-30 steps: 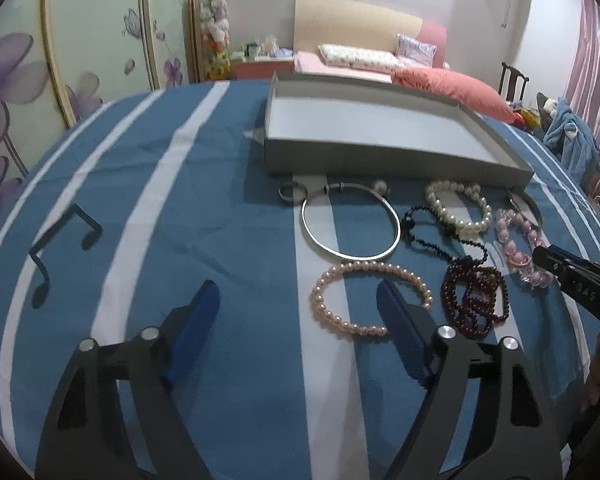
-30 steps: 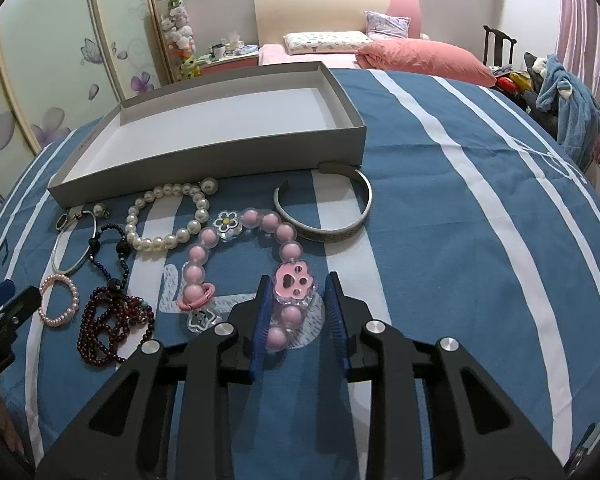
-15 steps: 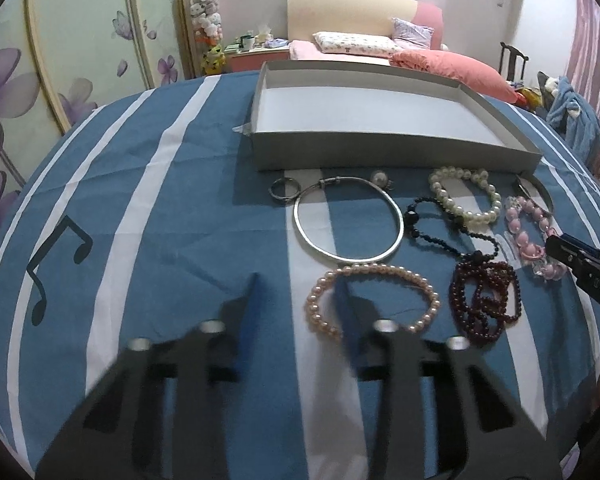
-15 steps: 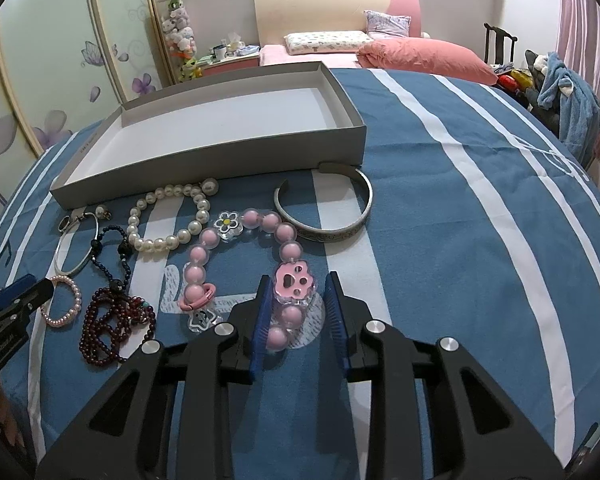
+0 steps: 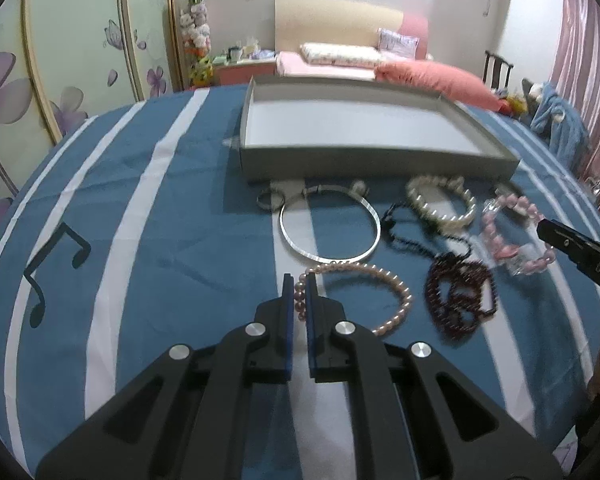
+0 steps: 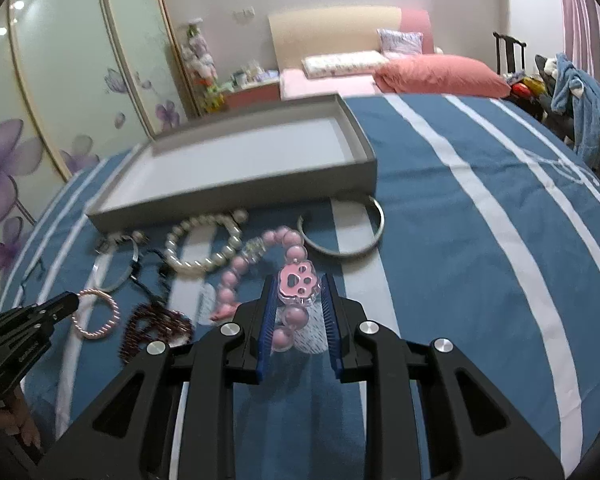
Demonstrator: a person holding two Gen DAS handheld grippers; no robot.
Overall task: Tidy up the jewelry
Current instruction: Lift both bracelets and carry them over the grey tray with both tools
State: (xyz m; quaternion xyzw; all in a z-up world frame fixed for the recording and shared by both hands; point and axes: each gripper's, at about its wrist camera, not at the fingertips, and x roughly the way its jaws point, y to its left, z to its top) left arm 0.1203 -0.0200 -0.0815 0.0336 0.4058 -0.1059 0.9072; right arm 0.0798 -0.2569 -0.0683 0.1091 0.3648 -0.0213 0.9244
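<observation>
my left claw [image 5: 299,293] is pinching the near-left edge of the pink pearl bracelet [image 5: 364,296], and the rest of its loop lies to the right on the blue cloth [image 5: 188,240]. my right claw [image 6: 300,300] is pinching the pink bead bracelet [image 6: 260,268] by its paw charm [image 6: 298,280]. the grey box [image 5: 364,156] sits straight ahead past both, and nothing is in it yet.

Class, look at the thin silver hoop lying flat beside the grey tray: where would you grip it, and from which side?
Grip the silver hoop on its near right arc, coming from above. It lies flat, and that stretch sits clear of the pink pearl bracelet.
</observation>
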